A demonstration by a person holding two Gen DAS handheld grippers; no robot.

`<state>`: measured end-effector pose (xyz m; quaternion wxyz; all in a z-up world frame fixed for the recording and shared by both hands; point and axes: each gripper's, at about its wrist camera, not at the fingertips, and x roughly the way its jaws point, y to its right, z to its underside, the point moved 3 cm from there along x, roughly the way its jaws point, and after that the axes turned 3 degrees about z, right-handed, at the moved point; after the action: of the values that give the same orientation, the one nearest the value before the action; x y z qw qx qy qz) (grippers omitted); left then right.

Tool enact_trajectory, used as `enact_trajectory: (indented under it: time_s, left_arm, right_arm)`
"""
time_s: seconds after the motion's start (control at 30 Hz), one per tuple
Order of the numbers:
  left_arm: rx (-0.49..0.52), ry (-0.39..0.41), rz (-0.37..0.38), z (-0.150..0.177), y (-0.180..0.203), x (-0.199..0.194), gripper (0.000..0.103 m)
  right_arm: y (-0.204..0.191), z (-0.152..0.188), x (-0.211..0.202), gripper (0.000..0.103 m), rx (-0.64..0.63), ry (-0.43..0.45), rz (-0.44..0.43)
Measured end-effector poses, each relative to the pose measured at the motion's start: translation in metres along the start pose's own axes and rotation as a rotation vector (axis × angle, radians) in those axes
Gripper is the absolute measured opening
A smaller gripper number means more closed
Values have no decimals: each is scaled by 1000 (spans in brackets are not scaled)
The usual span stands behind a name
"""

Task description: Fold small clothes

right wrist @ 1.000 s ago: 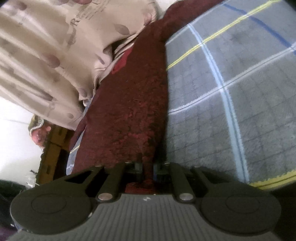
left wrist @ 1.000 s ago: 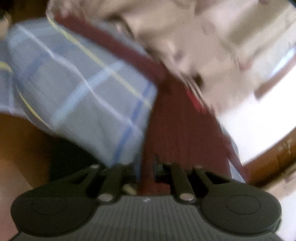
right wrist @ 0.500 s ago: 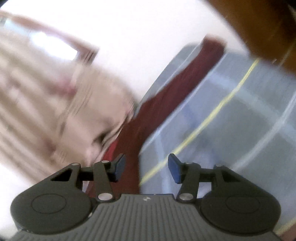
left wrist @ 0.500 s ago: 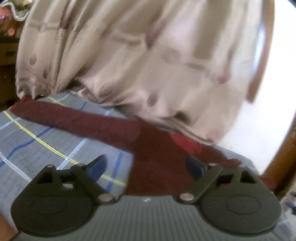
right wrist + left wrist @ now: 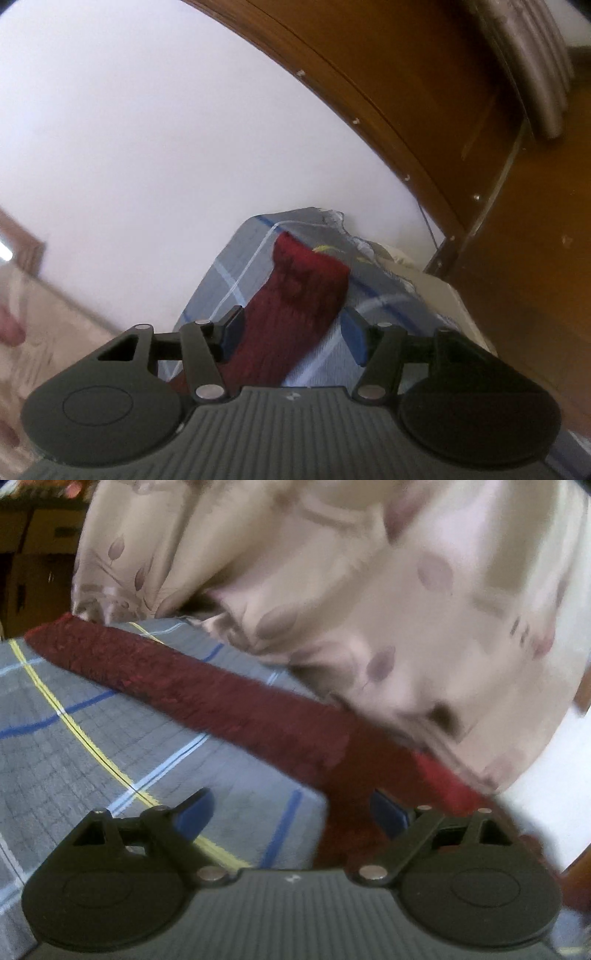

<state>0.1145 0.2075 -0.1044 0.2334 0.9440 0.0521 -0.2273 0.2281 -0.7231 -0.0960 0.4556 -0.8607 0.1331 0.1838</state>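
A dark red knitted garment (image 5: pixel 221 694) lies on a grey checked bedsheet (image 5: pixel 92 746), one long sleeve stretched to the far left. My left gripper (image 5: pixel 291 812) is open and empty just above the sheet, its right finger over the garment's body. In the right wrist view the other sleeve (image 5: pixel 295 306) lies on the sheet (image 5: pixel 240 266) toward the bed's end. My right gripper (image 5: pixel 291 336) is open and empty, its jaws either side of that sleeve.
A person in beige patterned clothing (image 5: pixel 369 590) leans over the bed right behind the garment. A wooden frame (image 5: pixel 424 122) and white wall (image 5: pixel 147 129) stand beyond the bed's end. Cardboard boxes (image 5: pixel 33 554) are at far left.
Both grippers were shut on the red garment a second ago and have opened and let it go. The garment now lies flat. The right gripper has swung toward the bed's end.
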Motion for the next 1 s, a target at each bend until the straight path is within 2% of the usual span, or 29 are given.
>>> enact_trajectory:
  time_s: [0.07, 0.27, 0.3, 0.37, 0.43, 0.5, 0.6, 0.73, 0.87, 1.0]
  left_arm:
    - [19, -17, -29, 2, -2, 8, 92]
    - [-7, -55, -33, 7, -12, 21, 92]
    - [-15, -62, -29, 7, -13, 22, 92]
    - [-21, -60, -26, 6, -15, 22, 92]
    - [-26, -54, -20, 6, -16, 21, 92]
    - [-28, -50, -7, 7, -17, 20, 92]
    - [-54, -35, 20, 8, -22, 18, 92]
    - [-74, -21, 56, 9, -26, 16, 95]
    - [-95, -18, 111, 10, -29, 17, 100]
    - [-142, -1, 160, 11, -36, 16, 102]
  right_arm:
    - [4, -2, 16, 60, -6, -17, 13]
    - [-3, -2, 43, 60, -40, 1, 61]
    - [-6, -3, 45, 56, -60, 1, 65]
    - [-11, -3, 49, 20, -115, -16, 114]
    - [-11, -3, 53, 18, -122, -36, 152]
    - [-19, -6, 46, 17, -141, 9, 148]
    - [-43, -8, 25, 17, -116, 85, 66]
    - [-109, 1, -1, 17, -176, 123, -77]
    - [-196, 29, -19, 17, -233, 97, -250]
    - [-287, 86, -23, 17, -283, 15, -438]
